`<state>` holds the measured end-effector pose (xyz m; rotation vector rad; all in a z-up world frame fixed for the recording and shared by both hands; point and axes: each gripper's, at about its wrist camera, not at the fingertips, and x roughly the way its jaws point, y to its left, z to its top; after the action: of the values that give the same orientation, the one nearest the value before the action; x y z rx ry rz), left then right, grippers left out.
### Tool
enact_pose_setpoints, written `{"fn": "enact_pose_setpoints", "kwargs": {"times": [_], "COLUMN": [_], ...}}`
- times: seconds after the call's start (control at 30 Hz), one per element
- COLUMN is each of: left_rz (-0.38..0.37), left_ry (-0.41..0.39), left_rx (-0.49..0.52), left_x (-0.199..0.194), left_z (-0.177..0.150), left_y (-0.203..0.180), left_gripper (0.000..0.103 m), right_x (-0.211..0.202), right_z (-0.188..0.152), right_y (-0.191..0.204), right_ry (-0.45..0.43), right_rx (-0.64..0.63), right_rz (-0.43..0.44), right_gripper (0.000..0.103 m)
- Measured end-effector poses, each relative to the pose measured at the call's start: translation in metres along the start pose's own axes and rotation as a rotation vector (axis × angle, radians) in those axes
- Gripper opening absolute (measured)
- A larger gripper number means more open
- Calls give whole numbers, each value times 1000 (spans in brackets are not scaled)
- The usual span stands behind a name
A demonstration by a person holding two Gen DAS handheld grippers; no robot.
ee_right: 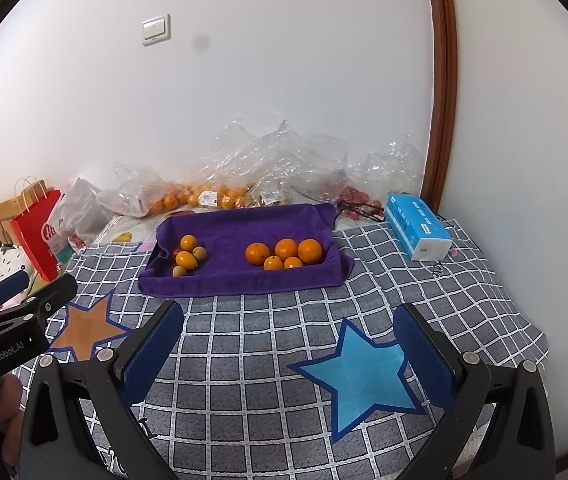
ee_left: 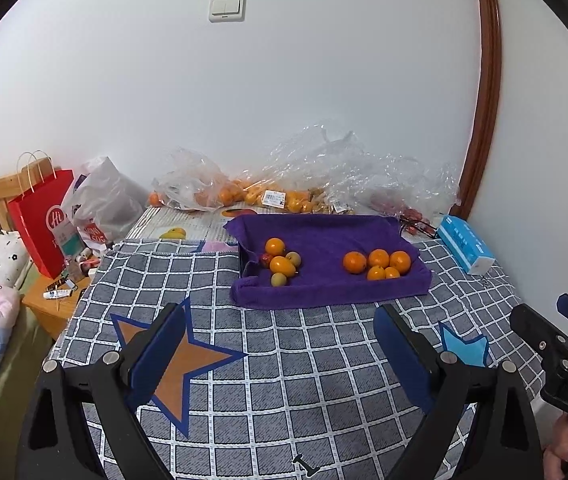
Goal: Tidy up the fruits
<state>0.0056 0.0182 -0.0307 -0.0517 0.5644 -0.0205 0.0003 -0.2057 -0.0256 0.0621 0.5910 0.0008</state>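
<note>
Fruits sit in a purple-towel-lined tray (ee_left: pixel 324 292) at the far middle of the table, on the checked cloth (ee_left: pixel 284 360), in two groups already split apart: a mixed cluster (ee_left: pixel 281 262) by the tray's left wall (a round orange one, an oval orange one, two dull green-brown ones, something small and red tucked against the wall) and a pile of five oranges (ee_left: pixel 378 264) toward its right end. Bare towel lies between the groups, no contact. Tray long axis runs left-right, parallel to the table's near edge, so both groups are straight ahead of the tongs and reached over the tray's near wall. Left gripper (ee_left: pixel 279 344) is spread wide, nothing between the pads, hovering over the orange star (ee_left: pixel 179 360) near the table's front-left; the mixed cluster lies ahead, just about on its centreline. Right gripper (ee_right: pixel 290 344) is also spread wide and empty, over the blue star (ee_right: pixel 360 376); the orange pile (ee_right: pixel 284 254) lies dead ahead of it. My read: left takes the mixed cluster, right takes the oranges, no crossing needed. More fruit remains in clear plastic bags (ee_left: pixel 251 184) along the table's far edge at the wall, behind the tray, well apart from both grippers. Blue tissue pack (ee_right: pixel 418 226) sits at the far right, clear of the tray.
</note>
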Motion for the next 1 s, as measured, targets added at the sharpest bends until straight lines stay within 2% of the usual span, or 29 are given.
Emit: {"fn": "enact_pose_setpoints", "kwargs": {"times": [1.0], "left_rz": [15], "left_ry": [4], "left_rx": [8], "left_x": [-1], "left_z": [-1], "left_y": [1], "left_gripper": [95], "right_x": [-2], "right_z": [-1], "right_y": [3], "right_ry": [-3], "right_rx": [-3], "right_rz": [-11], "right_gripper": [103]}}
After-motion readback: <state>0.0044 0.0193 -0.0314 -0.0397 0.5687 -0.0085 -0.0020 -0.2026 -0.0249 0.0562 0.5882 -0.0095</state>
